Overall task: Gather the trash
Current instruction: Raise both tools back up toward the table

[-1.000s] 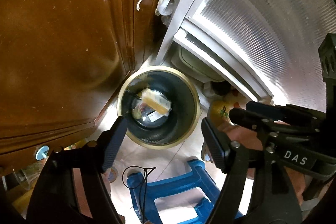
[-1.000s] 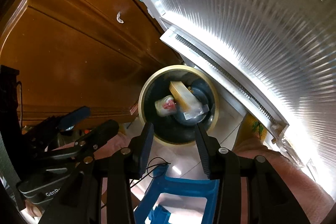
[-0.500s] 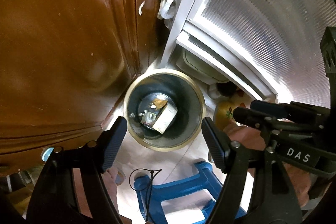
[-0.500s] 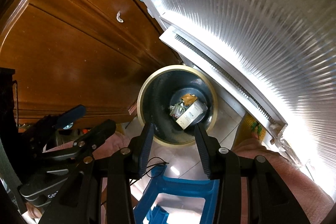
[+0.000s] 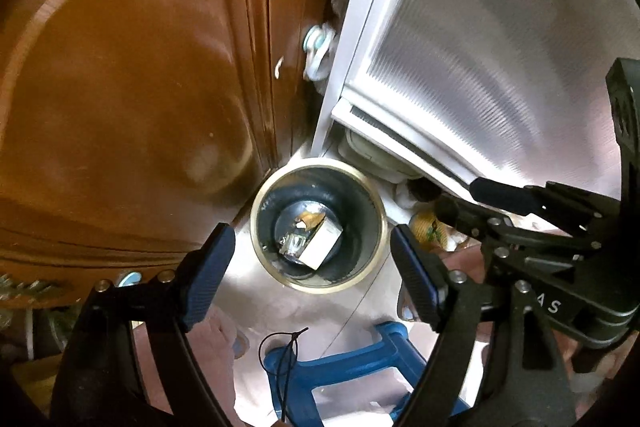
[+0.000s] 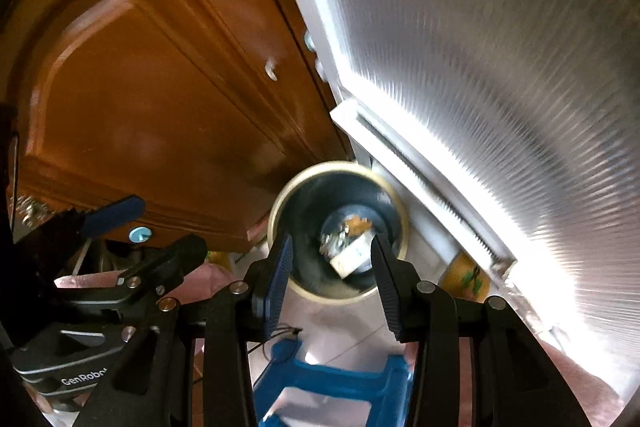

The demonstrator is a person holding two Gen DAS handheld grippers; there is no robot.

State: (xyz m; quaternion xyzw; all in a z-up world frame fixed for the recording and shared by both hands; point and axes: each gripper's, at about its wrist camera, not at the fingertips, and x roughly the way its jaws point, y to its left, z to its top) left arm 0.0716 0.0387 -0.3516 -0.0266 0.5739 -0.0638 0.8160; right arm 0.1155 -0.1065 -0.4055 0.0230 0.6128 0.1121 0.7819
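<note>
Floor corner by wooden door (image 5: 120, 107) | bin (image 5: 380, 227) holds trash (image 5: 320, 247) at its bottom | left tool (image 5: 312, 275) empty, jaws opening | right tool (image 6: 330, 279) part open, empty | both poised above bin, likely just-dropped load

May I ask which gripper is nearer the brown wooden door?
Left: the left gripper, empty jaws opening, hangs beside the door; the right gripper is toward the ribbed white panel.

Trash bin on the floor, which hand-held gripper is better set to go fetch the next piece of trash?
Left, probably. The left hand-held gripper is empty, its jaws opening wider. The right hand-held gripper is also empty but narrower. Both hang above the trash bin.
</note>
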